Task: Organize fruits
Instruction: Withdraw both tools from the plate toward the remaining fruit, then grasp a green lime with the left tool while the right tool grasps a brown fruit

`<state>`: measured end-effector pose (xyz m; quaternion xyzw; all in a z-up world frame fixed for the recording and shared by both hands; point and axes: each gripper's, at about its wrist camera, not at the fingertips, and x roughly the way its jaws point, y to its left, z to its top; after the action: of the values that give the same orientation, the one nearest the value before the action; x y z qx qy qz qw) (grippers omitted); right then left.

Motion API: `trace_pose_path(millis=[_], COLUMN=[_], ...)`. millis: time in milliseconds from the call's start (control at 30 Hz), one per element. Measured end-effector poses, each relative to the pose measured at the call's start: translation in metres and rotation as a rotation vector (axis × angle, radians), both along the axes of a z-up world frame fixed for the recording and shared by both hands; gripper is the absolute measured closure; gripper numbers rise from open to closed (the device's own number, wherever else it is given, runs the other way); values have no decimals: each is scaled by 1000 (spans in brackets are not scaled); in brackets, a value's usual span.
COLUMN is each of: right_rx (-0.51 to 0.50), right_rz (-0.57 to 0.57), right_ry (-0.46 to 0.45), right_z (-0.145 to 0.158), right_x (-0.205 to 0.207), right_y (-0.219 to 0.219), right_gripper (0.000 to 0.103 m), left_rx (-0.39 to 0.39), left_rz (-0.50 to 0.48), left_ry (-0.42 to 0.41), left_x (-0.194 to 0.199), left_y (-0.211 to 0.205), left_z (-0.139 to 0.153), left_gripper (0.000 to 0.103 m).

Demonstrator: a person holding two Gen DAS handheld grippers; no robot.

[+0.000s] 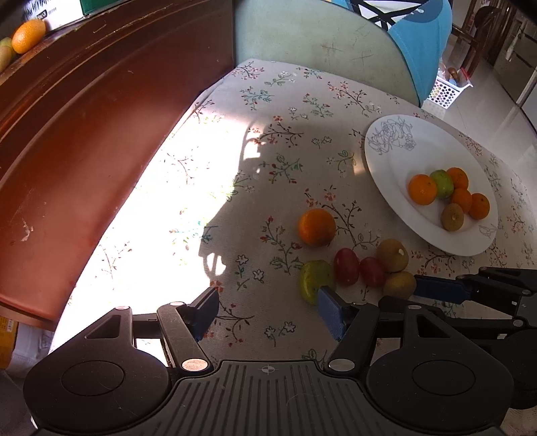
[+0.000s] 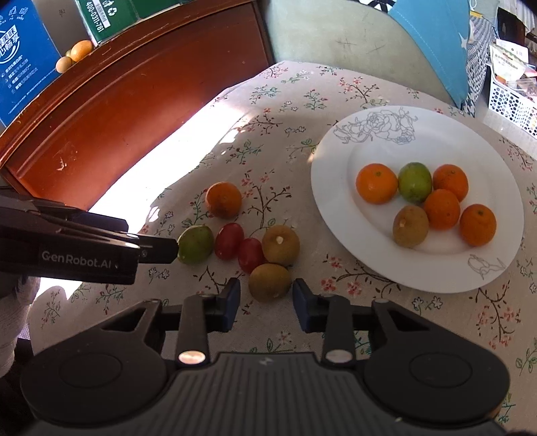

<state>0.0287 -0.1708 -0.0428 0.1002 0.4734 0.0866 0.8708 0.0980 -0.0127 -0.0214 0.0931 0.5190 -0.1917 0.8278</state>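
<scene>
Far on the left a blue box (image 2: 23,57) has white writing that is too hard to read, and the green box (image 2: 100,16) next to it shows the number "400-0311-781" turned on its side. Below them the left gripper (image 1: 268,312) comes in with "GenRobot.AI" on its side. Its two fingers are wide apart and hold nothing. One finger's tip is right at the green fruit (image 2: 195,244), which lies on the flowery cloth. Next come two small red tomatoes (image 2: 240,246) side by side, then the pile's two brown ones. The nearer brown fruit (image 2: 270,281) sits right between the fingers of the right gripper (image 2: 266,302). The fingers look closed on it, one pad on each side. The fruit is nearly round, so it has no real long side to line up with. The white plate (image 2: 335,187) lies to the right of this fruit and a little farther away, with six fruits already on it. The right hand is the nearer one to the plate, so the next move is likely to be lifting the brown fruit and carrying it right onto the plate. The plate has a gray flower drawing but no words.
</scene>
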Motion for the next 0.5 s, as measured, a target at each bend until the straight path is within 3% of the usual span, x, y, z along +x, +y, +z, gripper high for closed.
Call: trace_pose_path(millis=[500], right_rx=[44], right_rz=[-71], right_ry=[3], right_z=[12], right_x=[-6], right_y=[-22], right_gripper=[76], left_rx=[24], left_rz=[-74], left_ry=[-29], left_x=[-4], left_y=[-20], left_z=[-22], left_gripper=[42])
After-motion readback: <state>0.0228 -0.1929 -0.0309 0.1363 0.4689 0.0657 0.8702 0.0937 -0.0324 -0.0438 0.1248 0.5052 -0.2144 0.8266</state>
